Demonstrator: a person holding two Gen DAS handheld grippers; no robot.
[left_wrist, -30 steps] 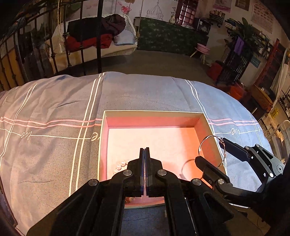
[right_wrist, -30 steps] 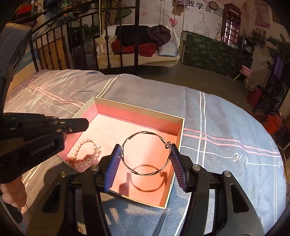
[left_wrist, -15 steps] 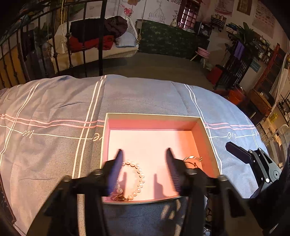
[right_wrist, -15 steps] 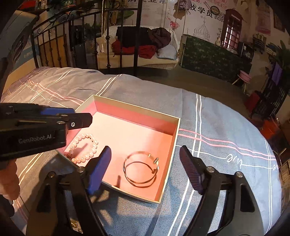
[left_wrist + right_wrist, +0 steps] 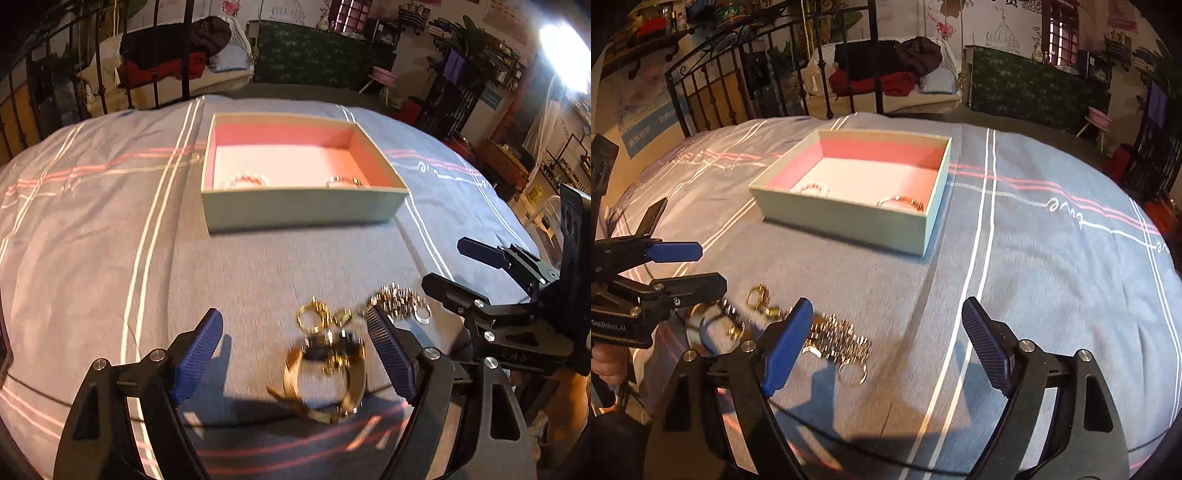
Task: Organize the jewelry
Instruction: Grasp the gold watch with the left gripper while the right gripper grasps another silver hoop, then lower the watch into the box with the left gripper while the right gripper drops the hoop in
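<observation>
**Both grippers wide, jewelry on the bed and in the box**

While the left gripper [image 5: 295, 350] hangs over the bed cover [image 5: 92, 240], its blue pads stand far apart, having just opened more, and nothing is pinched. A gold watch [image 5: 325, 373] lies blurry between them on the cover. Just past it sit gold rings [image 5: 314, 315] and a silver chain pile [image 5: 838, 338]. The right gripper [image 5: 886, 347] is open wide too, having just opened a little more; the pile lies by its left pad, not gripped. Farther off sits the pink-lined box [image 5: 303, 206]. Inside it, by the near wall, lie a pearl bracelet [image 5: 245, 181] and a thin bangle [image 5: 343, 181], well apart
</observation>
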